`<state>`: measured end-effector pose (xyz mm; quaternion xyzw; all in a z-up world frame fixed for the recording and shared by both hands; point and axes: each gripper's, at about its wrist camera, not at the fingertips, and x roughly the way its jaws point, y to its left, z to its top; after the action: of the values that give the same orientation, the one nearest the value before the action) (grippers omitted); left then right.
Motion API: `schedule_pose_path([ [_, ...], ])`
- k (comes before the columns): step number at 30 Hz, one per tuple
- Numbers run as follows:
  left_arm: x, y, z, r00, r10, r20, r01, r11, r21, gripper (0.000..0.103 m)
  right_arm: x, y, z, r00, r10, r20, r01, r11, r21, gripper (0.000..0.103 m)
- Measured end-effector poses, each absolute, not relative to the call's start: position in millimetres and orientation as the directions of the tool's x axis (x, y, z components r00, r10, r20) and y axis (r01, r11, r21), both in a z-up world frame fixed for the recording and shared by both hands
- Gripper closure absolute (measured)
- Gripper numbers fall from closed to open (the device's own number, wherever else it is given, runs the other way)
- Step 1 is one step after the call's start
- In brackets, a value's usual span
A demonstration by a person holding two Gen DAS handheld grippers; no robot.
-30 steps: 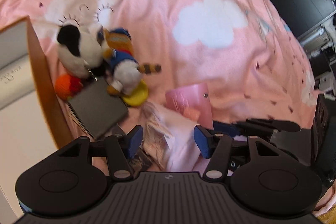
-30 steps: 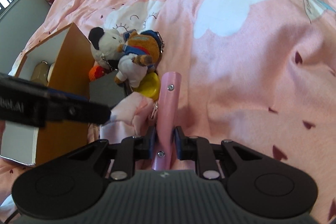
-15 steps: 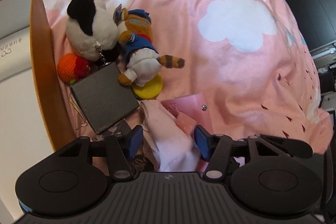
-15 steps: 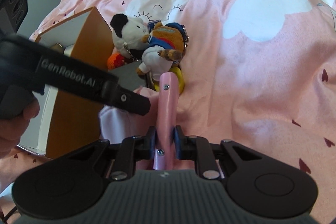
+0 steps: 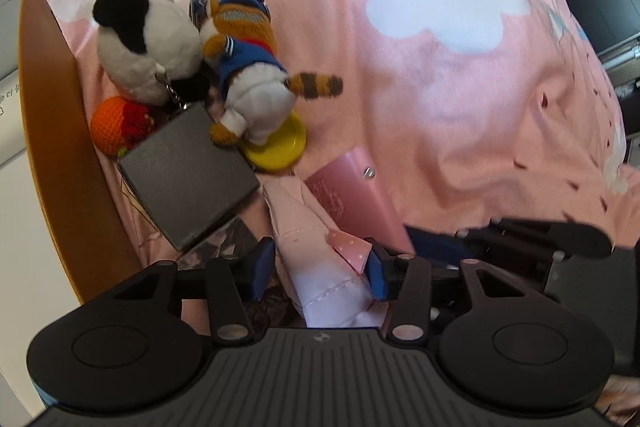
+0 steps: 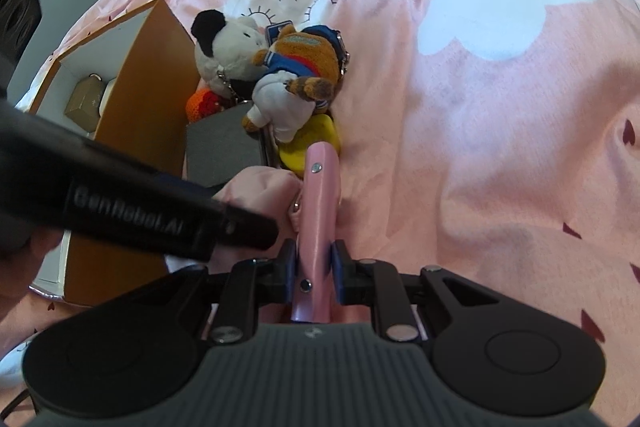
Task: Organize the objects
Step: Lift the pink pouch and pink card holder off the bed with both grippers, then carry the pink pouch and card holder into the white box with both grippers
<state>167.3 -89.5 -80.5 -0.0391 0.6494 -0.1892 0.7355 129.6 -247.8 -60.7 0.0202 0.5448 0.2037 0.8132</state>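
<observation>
My left gripper [image 5: 320,269] points down over a pale pink fabric pouch [image 5: 328,279] on the bed. Its jaws are closing with the pouch between the blue pads; the right pad [image 5: 376,277] touches the pouch's dotted tab, and a sliver of gap shows at the left pad. My right gripper [image 6: 315,269] is shut on the near end of a pink snap-button wallet [image 6: 318,203], which lies beside the pouch [image 6: 256,189]. The same wallet [image 5: 352,195] shows in the left wrist view.
A panda plush [image 5: 148,47], an orange cat plush in blue [image 5: 248,67], an orange knitted ball [image 5: 114,125], a grey square box [image 5: 186,183] and a yellow disc [image 5: 280,147] crowd against an orange-walled open box [image 6: 148,95]. Pink bedding [image 6: 480,147] spreads to the right.
The left gripper has sunk onto the pouch and its jaws have narrowed around it. The right gripper keeps its hold on the wallet and has barely moved.
</observation>
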Motion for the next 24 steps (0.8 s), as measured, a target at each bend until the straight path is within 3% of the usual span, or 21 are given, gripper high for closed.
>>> schedule_pose_path([
  [6, 155, -81, -81, 0.138, -0.346, -0.928, 0.219, 0.924, -0.312, 0.059, 128, -260, -58, 0.329, 0.375, -0.867, -0.268, 0.917, 0.295, 0.084],
  [9, 141, -72, -72, 0.211, -0.355, -0.911, 0.203, 0.927, -0.315, 0.069, 126, -263, -50, 0.354, 0.379, -0.855, -0.263, 0.918, 0.297, 0.084],
  [15, 112, -61, -33, 0.397, -0.351, -0.848, 0.201, 0.935, -0.293, 0.073, 120, -259, -24, 0.43, 0.364, -0.826, -0.301, 0.921, 0.249, 0.085],
  [24, 71, -19, 43, 0.671, -0.305, -0.676, 0.154, 0.949, -0.275, 0.074, 110, -235, 39, 0.54, 0.409, -0.736, -0.39, 0.896, 0.212, 0.085],
])
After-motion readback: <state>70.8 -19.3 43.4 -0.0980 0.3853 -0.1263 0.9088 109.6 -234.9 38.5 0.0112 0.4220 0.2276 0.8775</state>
